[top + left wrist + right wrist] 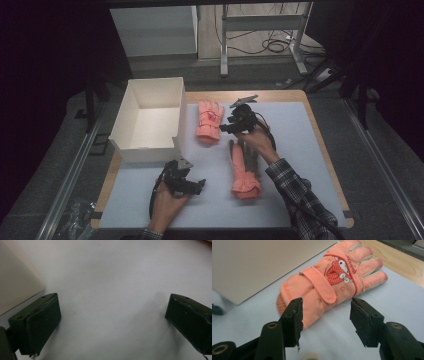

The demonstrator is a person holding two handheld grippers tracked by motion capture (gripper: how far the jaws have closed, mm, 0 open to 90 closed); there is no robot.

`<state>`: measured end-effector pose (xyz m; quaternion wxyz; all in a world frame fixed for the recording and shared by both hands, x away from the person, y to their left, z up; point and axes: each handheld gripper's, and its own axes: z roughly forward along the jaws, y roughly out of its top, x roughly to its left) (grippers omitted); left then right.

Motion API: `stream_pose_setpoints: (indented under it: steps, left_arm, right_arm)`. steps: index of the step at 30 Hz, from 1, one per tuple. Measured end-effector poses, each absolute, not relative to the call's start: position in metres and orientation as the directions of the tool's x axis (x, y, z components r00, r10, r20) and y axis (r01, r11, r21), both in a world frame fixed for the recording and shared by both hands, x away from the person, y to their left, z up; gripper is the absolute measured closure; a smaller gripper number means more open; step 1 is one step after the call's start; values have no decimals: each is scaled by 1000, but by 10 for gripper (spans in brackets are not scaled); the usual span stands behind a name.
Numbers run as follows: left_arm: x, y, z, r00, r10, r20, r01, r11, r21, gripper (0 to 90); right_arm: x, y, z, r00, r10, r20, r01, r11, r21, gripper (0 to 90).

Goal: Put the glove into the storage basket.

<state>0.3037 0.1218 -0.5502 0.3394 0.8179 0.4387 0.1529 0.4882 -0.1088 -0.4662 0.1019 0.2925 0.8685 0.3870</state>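
On the pale mat (300,165), two pink gloves (209,121), one white box (150,117); both grippers' (239,121) jaws apart, empty.

Lab-like recording room: dark surround, metal stand legs (260,30), floor cables (272,45)

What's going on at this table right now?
A person works at a table with a gripper in each hand. The right gripper is open and aimed at a pink glove lying back-up beside a white box, not gripping it. A second pink glove lies palm-up nearer the person. The left gripper is open over bare table near the box corner, holding nothing.
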Motion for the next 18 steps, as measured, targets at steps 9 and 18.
stream_pose_setpoints:
  steps: [9,18]
  left_arm:
    - [304,122,-550,568,822,-48,614,-384,689,2]
    - [304,122,-550,568,822,-49,614,-383,690,2]
  right_arm:
    - [513,-90,-477,-797,602,39,437,532,725,495]
    - [534,-72,-483,-784,618,46,452,520,725,455]
